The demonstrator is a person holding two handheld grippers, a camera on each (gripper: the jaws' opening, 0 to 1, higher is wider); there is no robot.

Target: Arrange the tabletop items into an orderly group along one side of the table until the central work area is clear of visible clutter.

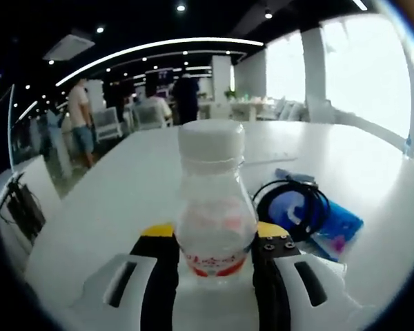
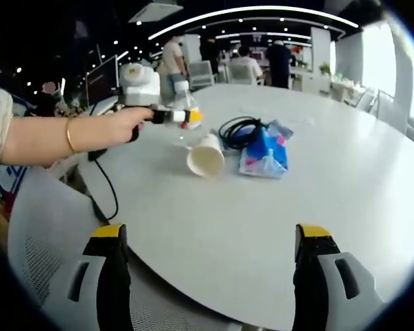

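Note:
A clear plastic bottle (image 1: 214,207) with a white cap and a red-printed label stands upright between my left gripper's (image 1: 215,234) yellow-tipped jaws, which are shut on its lower body. In the right gripper view, a person's hand (image 2: 117,127) holds that left gripper (image 2: 183,117) with the bottle (image 2: 181,93) over the table's far left side. A white paper cup (image 2: 205,157) lies on its side near it. Beside the cup are a coiled black cable (image 2: 238,131) and a blue tissue pack (image 2: 265,155). My right gripper (image 2: 210,238) is open at the near edge, nothing between its jaws.
The round white table (image 2: 331,193) has broad bare surface near and to the right. A grey mesh chair (image 2: 48,227) sits at its near left edge, with a black cord (image 2: 107,183) hanging by it. Cable (image 1: 293,207) and tissue pack (image 1: 338,224) lie right of the bottle. People stand far behind.

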